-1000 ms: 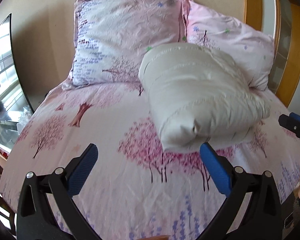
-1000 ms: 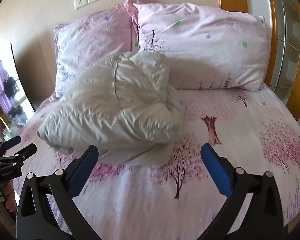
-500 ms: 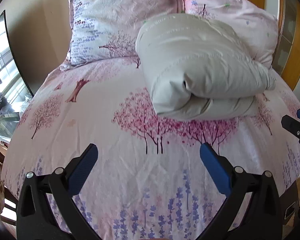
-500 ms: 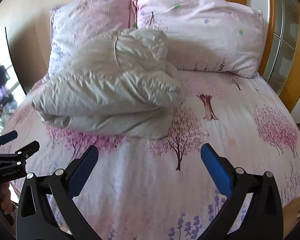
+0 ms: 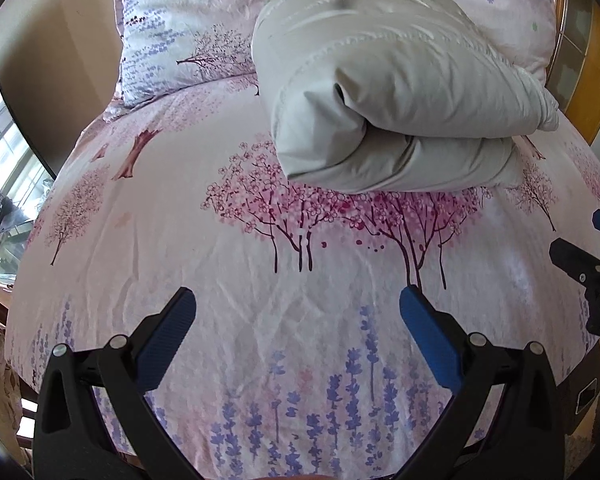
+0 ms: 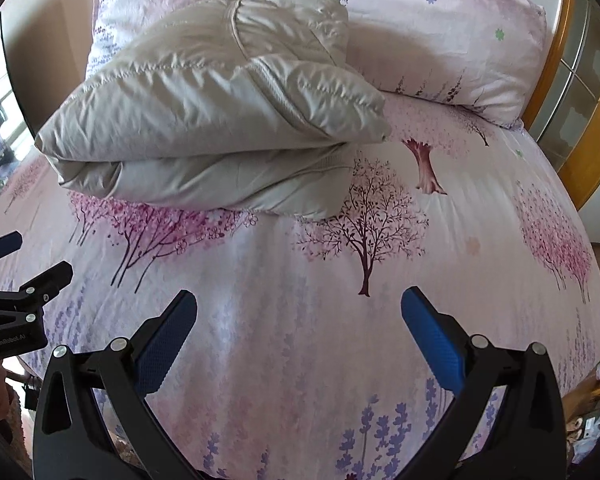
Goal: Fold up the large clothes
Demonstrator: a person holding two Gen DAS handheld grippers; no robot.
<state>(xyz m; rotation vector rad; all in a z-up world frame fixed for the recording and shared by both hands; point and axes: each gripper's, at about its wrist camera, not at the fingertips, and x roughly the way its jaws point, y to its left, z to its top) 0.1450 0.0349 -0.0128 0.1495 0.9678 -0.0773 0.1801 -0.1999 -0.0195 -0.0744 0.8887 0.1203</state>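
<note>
1. The folded beige puffer jacket (image 5: 384, 92) lies in a thick bundle on the bed (image 5: 260, 280), just in front of the two pillows (image 6: 440, 36).
2. The left gripper (image 5: 298, 316) hangs near the jacket's front edge, blue fingers spread wide, empty.
3. The right gripper (image 6: 299, 316) is likewise wide apart, holding nothing, clear of the jacket.

Bed (image 5: 188, 216) before me, pink sheet printed with trees and lavender. Two matching pillows (image 6: 440, 36) lean at its head against a beige wall (image 5: 60, 48). Wooden frame with glass panes (image 6: 580, 92) to the right. Daylight enters through a window (image 5: 0, 148) at left.
</note>
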